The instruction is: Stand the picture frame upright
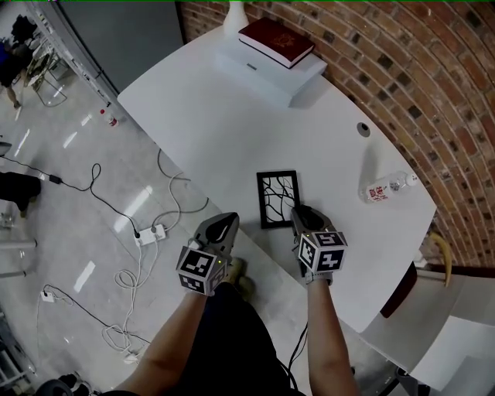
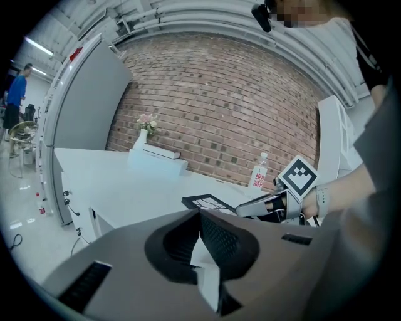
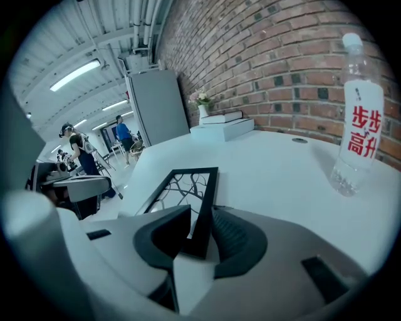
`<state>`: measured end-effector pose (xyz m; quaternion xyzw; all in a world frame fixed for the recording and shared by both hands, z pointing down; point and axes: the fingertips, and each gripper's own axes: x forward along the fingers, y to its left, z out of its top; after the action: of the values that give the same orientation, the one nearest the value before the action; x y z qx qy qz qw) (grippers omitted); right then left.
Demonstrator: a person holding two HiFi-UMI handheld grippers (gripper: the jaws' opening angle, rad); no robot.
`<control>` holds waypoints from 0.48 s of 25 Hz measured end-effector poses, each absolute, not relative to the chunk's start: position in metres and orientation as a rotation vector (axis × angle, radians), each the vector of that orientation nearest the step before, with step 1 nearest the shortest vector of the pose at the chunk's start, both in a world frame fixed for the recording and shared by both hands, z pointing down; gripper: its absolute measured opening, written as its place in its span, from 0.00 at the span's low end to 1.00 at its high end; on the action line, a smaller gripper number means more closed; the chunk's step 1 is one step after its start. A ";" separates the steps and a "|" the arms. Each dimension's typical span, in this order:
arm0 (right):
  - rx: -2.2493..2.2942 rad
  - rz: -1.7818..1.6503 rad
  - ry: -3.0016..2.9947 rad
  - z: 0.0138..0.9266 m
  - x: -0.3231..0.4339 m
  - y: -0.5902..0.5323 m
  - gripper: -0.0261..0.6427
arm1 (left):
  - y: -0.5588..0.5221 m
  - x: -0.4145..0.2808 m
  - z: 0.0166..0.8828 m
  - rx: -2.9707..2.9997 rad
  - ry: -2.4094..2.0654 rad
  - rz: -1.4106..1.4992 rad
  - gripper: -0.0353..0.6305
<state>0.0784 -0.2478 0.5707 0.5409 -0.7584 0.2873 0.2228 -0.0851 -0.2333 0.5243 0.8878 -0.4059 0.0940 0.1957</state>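
A black picture frame (image 1: 277, 198) with a branch pattern lies flat or nearly flat on the white table (image 1: 216, 131), near its front edge. My right gripper (image 1: 298, 213) is at the frame's near right corner. In the right gripper view the frame's (image 3: 188, 188) dark edge runs between the jaws of that gripper (image 3: 202, 216), which stand open with a sliver of gap beside the edge. My left gripper (image 1: 230, 220) hovers just off the table's front edge, left of the frame, shut and empty. In the left gripper view its fingertips (image 2: 200, 216) meet, with the frame (image 2: 210, 202) beyond.
A water bottle (image 1: 387, 187) lies right of the frame. A red book (image 1: 274, 40) rests on a white box (image 1: 271, 73) at the far end, beside a white vase (image 1: 235, 19). A brick wall backs the table. Cables and a power strip (image 1: 151, 232) lie on the floor below.
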 end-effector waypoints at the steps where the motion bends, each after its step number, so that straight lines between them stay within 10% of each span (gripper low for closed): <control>1: 1.496 0.785 -2.089 0.571 0.079 -0.248 0.19 | -0.233 -0.088 0.527 2.475 -1.150 0.272 0.06; 12: 1.411 0.736 -2.117 0.571 0.055 -0.246 0.16 | -0.221 -0.107 0.546 2.358 -1.195 0.269 0.11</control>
<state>0.0555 -0.2456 0.5709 0.5166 -0.7752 0.2694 0.2440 -0.1074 -0.2211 0.5458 0.8616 -0.4366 0.0981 0.2396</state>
